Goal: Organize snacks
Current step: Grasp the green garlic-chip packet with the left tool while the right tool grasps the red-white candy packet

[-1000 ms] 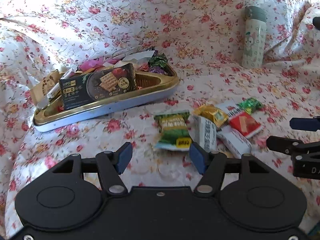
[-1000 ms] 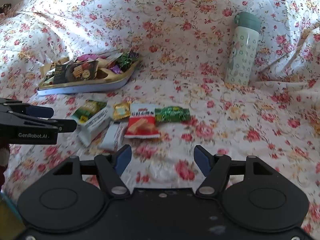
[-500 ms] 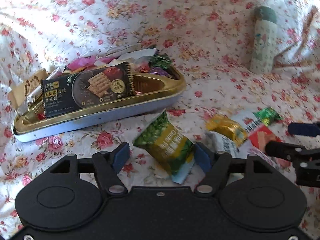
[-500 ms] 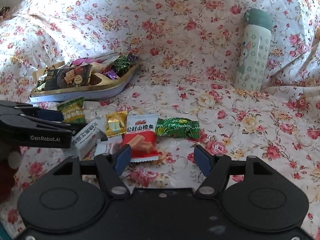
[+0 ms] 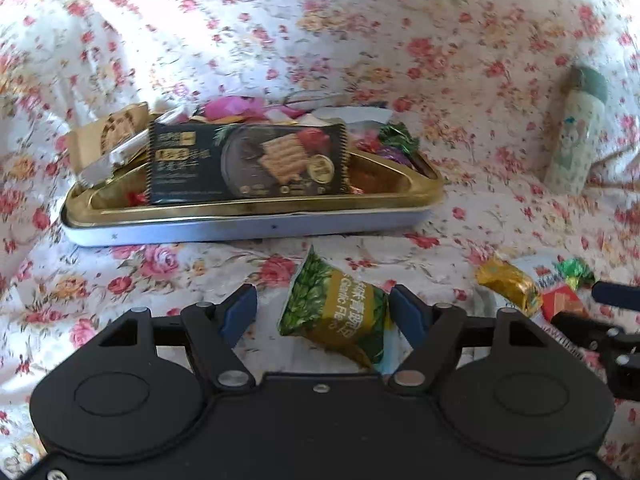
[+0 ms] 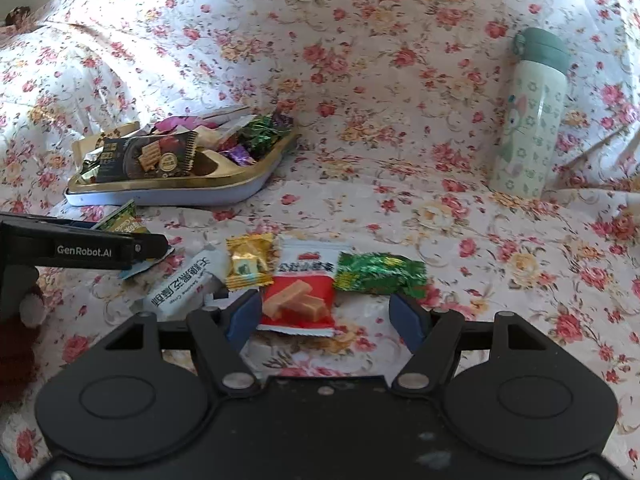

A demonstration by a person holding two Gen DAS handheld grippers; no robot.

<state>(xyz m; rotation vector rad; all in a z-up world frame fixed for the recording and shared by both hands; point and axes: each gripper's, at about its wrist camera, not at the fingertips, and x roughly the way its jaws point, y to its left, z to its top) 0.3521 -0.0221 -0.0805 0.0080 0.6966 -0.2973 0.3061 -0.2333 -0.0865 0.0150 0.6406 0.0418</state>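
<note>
One gold-lined snack tin [image 6: 240, 184] sits on the floral bedsheet [image 6: 360, 60]. Six wrapped snacks lie outside it: one green garlic-flavour packet [image 5: 340, 316], one white sesame-crisp bar [image 6: 180, 288], one yellow candy [image 6: 248, 260], one red-and-white hawthorn-strip packet [image 6: 300, 292], one green foil candy [image 6: 380, 274], and one more white wrapper [image 6: 214, 299] mostly hidden beneath the others. Inside the tin, one black cracker packet [image 6: 148, 158] and one tan biscuit packet [image 5: 112, 136] can be counted; the remaining pile of pink, purple and green sweets is too jumbled to number. One mint-lidded flask [image 6: 528, 120] stands upright. Two handheld grippers show: the left gripper [image 5: 323, 312] and the right gripper [image 6: 326, 316]
</note>
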